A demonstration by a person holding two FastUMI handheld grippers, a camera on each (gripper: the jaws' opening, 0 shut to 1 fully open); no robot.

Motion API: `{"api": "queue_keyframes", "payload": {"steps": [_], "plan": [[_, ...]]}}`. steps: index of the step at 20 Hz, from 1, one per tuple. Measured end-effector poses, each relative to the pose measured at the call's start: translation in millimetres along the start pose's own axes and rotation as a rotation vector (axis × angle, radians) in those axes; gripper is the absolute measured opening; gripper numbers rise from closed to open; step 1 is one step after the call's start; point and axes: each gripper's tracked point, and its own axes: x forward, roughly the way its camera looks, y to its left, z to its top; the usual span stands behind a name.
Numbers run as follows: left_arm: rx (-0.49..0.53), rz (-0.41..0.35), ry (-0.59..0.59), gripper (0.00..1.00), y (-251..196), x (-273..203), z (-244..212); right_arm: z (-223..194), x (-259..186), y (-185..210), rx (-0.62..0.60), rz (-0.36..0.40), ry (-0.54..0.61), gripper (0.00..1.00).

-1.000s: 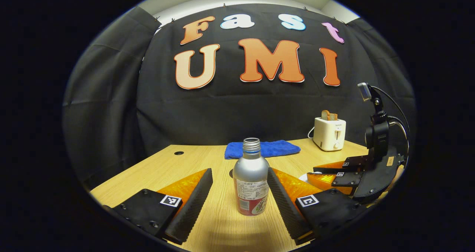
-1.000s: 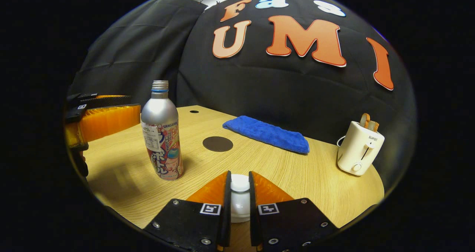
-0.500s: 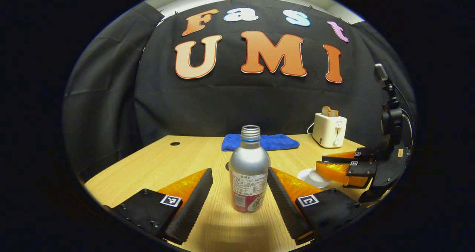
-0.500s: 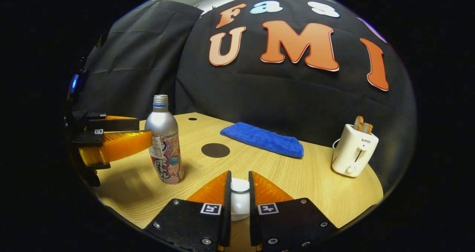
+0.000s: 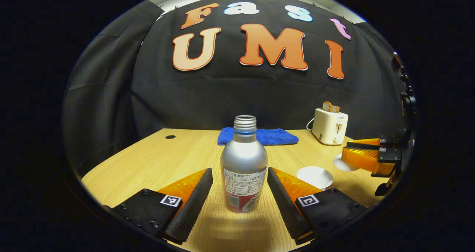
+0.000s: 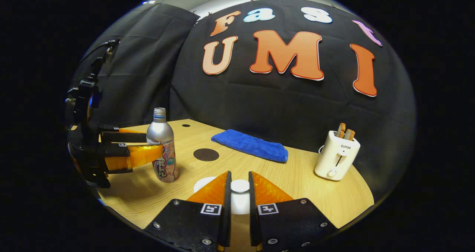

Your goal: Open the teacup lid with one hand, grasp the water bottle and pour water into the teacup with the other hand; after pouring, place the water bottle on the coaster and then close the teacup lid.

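Note:
A silver water bottle [image 5: 243, 163] with an open neck stands on the wooden table, between the spread fingers of my left gripper [image 5: 239, 181], which is open. From the right gripper view, that left gripper [image 6: 150, 146] straddles the bottle [image 6: 162, 148], one finger behind and one in front. My right gripper [image 6: 239, 192] is shut on the white teacup lid [image 6: 240, 186] and holds it above the table. The white teacup [image 5: 314, 177] stands uncovered below, and part of it [image 6: 202, 183] is hidden by a finger. The dark round coaster [image 6: 206, 154] lies behind the bottle.
A folded blue cloth [image 6: 248, 145] lies near the table's far edge. A white toaster [image 6: 336, 155] with bread in its slots stands at the back right. The right gripper [image 5: 365, 159] with the lid hangs off to the right of the bottle.
My right gripper has lifted the lid up and off the teacup, uncovering the cup. My left gripper has moved forward, so the bottle sits deeper between its open fingers.

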Motion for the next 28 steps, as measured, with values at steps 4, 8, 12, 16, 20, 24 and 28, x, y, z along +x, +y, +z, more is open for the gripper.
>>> {"api": "queue_keyframes", "payload": {"steps": [4, 8, 12, 16, 20, 24, 28], "plan": [[-0.013, -0.005, 0.045, 0.98, -2.9, 11.6, -16.3, 2.2, -15.0, -17.5, 0.007, -0.035, -0.007, 0.21], [-0.022, -0.018, 0.078, 0.94, -9.2, 18.8, -27.1, -1.8, -25.5, -26.5, 0.019, -0.061, -0.008, 0.21], [-0.021, -0.012, 0.108, 0.98, -10.7, 25.1, -36.9, -4.7, -34.3, -38.7, 0.034, -0.085, -0.014, 0.21], [-0.026, 0.003, 0.106, 0.93, -9.2, 28.9, -37.7, -7.1, -43.1, -50.7, 0.042, -0.11, -0.015, 0.21], [0.03, 0.019, 0.119, 0.87, -8.3, 29.7, -35.5, -8.3, -49.8, -58.4, 0.061, -0.131, -0.017, 0.2], [0.165, 0.078, 0.069, 0.82, 6.1, 30.0, -14.2, -5.5, -55.3, -64.1, 0.064, -0.147, -0.029, 0.21], [0.309, 0.136, 0.059, 0.86, 19.1, 28.9, -3.6, 0.6, -61.8, -69.9, 0.074, -0.159, -0.045, 0.2]]}}
